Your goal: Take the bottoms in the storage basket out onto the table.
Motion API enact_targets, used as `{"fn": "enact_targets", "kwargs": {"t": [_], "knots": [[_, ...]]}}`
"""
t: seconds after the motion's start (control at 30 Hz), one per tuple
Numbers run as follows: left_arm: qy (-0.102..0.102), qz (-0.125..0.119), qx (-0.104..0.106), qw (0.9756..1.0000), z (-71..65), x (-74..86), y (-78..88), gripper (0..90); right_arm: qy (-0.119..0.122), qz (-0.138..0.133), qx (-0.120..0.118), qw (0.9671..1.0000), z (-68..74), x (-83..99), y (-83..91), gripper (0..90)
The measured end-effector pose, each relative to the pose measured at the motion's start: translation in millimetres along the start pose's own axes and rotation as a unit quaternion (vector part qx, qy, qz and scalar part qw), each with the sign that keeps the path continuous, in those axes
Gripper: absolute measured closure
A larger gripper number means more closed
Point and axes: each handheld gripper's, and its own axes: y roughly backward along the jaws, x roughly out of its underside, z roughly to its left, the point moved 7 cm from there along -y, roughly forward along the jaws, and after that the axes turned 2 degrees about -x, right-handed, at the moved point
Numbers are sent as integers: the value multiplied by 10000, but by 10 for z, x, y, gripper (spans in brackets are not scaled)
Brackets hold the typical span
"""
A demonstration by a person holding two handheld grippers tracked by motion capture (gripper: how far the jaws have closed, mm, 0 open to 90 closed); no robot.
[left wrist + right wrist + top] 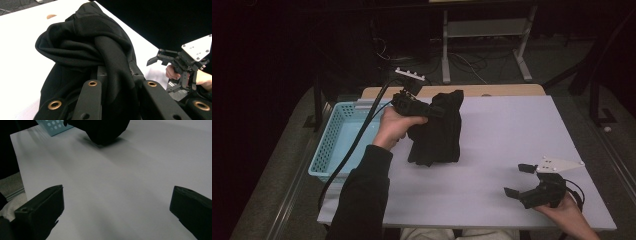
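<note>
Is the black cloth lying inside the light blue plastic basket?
No, the black cloth hangs over the white table, beside the light blue plastic basket.

Counter (492, 150): pale, matte rectangular top with a tan wooden strip (492, 90) along the far edge. A black garment (437, 135) hangs in a bunch left of centre, lower end resting on the surface, casting a soft shadow. A light blue perforated basket (332, 142) sits at the left edge, half overhanging it; can't tell how much of its base rests on the top. The right half of the surface is bare. Below the counter: grey floor (277, 165), with cables and a white frame's legs beyond the far edge.
</note>
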Motion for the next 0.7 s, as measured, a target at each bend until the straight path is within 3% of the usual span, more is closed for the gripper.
{"fn": "enact_targets", "kwargs": {"t": [0.37, 0.7], "knots": [[21, 11, -11, 10000, 23, 48, -245, 775, 5, 25, -14, 10000, 8, 5, -6, 0], [99, 9, 142, 9998, 38, 107, -512, 774, -1, 43, -27, 10000, 12, 9, -7, 0]]}}
